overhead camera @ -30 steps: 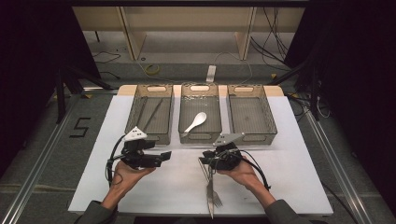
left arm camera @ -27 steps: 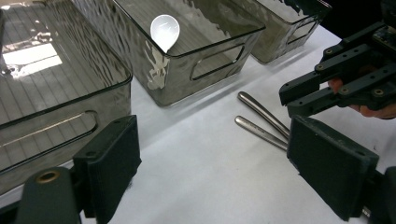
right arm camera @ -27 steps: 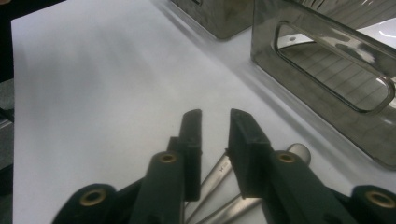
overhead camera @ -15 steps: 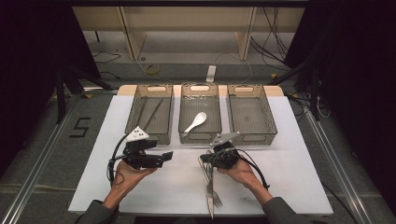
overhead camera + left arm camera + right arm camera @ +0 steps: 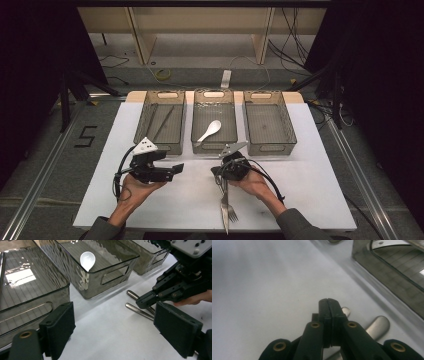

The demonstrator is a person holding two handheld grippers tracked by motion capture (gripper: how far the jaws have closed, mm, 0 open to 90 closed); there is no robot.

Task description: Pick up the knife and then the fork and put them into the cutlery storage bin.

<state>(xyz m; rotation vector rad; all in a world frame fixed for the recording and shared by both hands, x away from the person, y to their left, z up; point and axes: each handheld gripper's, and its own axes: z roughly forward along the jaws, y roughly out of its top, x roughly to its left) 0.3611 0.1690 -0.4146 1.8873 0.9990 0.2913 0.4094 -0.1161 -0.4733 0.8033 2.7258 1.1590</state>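
Note:
Two metal utensils, at least one of them a fork, lie side by side on the white table with their handles pointing away from the person. My right gripper sits low over the handle ends, and its jaws are shut flat together with nothing seen between the pads. My left gripper hovers to the left, open and empty. Its pads frame bare table, and beyond them lie the handles and the right gripper.
Three clear grey bins stand in a row behind the grippers. The left bin holds thin dark sticks, the middle bin holds a white spoon, and the right bin holds nothing visible.
My right gripper has shifted slightly left and down over the utensil handles. The left gripper has stayed where it was.

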